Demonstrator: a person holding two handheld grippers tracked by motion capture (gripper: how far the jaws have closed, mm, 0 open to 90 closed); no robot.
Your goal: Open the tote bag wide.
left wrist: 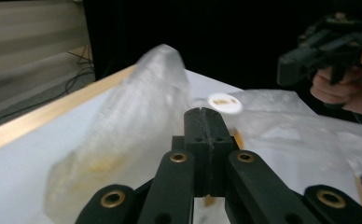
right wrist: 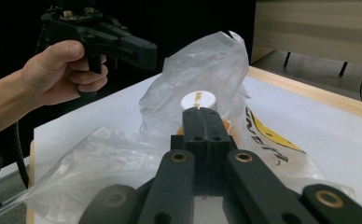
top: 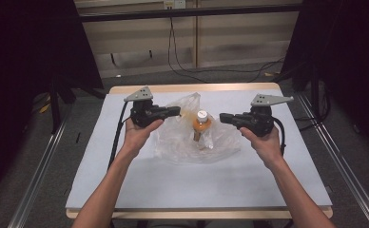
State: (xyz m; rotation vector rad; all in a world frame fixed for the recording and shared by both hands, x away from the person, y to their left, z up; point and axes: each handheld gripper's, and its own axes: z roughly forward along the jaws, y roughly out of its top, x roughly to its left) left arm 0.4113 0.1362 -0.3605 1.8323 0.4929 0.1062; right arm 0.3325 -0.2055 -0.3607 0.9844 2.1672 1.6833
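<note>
My left gripper (top: 177, 111) and right gripper (top: 223, 117) raised over the table (top: 125, 180), jaws of both pressed together, gripping nothing, between their tips a white-capped bottle (top: 201, 124) upright inside a crumpled clear plastic bag (top: 175, 137), tips pointing toward it from either side

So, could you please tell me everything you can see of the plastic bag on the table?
The bag is clear, thin, crinkled plastic, lying mid-table on the grey mat. One corner stands up at its far left. Yellow and black print shows on one side. A bottle with a white cap and an orange body stands in its middle. Neither hand-held gripper visibly touches it.
</note>
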